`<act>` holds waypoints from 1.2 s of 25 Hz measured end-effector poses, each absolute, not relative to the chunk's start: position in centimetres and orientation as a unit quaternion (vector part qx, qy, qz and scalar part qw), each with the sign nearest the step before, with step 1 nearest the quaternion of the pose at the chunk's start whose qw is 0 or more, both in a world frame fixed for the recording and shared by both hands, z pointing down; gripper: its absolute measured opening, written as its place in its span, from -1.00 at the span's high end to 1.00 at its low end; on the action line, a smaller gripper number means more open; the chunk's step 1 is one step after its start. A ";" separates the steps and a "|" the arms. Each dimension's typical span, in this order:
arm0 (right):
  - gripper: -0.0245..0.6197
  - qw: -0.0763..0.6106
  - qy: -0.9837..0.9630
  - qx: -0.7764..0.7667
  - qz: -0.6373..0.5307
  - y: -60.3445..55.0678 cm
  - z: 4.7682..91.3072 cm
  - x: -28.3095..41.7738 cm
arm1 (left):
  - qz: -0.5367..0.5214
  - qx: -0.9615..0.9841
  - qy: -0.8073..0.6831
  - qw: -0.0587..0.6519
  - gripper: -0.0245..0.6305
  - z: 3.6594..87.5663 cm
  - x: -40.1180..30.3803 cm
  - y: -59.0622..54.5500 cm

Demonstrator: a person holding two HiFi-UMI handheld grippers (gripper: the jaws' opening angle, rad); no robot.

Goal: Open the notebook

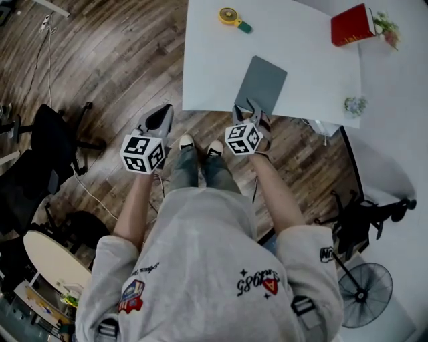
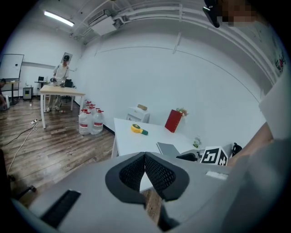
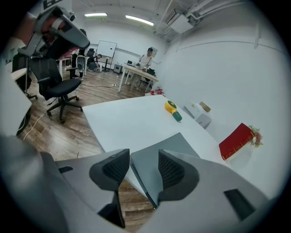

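Notebook [image 1: 262, 81] lies shut — near edge hidden behind right gripper [image 1: 251, 111].

On one white table [image 1: 214, 67] lie one flat grey notebook [image 1: 261, 83], one red book [image 1: 352, 25] and one round yellow tool [image 1: 231, 16]. There are two grippers: the left gripper [image 1: 164, 112] and the right gripper [image 1: 246, 107].

The notebook [image 1: 261, 83] is 1 slim, plain grey rectangle with rounded corners and no visible print on its cover. It is closed and lies flat on the white table [image 1: 301, 60], close to the table's near edge and roughly midway along it. It sits slightly askew, its long sides slanting against the table's edge. In the right gripper view its nearest corner seems to reach just past that edge, over the wooden floor.
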State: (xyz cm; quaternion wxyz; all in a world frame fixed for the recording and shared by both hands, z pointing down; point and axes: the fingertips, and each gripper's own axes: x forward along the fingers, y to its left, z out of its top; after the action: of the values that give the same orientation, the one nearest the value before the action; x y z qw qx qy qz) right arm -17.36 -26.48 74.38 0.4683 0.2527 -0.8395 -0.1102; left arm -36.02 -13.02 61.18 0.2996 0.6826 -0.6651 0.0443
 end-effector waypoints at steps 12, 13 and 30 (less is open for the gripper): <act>0.43 0.516 -0.813 0.244 -0.117 -27.0 77.6 -18.6 | 0.046 0.662 -0.681 0.311 0.91 62.3 -38.3 -10.3; 0.47 0.519 -0.811 0.245 -0.110 -26.9 77.8 -18.6 | 0.046 0.661 -0.681 0.312 0.91 62.3 -38.4 -10.2; 0.83 0.428 -0.854 0.296 0.018 -27.0 73.7 -17.6 | 0.054 0.687 -0.657 0.305 0.91 61.7 -36.1 -11.3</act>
State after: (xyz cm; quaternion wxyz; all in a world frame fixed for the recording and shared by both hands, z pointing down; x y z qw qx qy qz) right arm -17.62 -27.01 73.71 0.4278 0.2959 -0.8539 0.0177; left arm -36.11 -11.27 61.68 0.3051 0.6868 -0.6575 0.0539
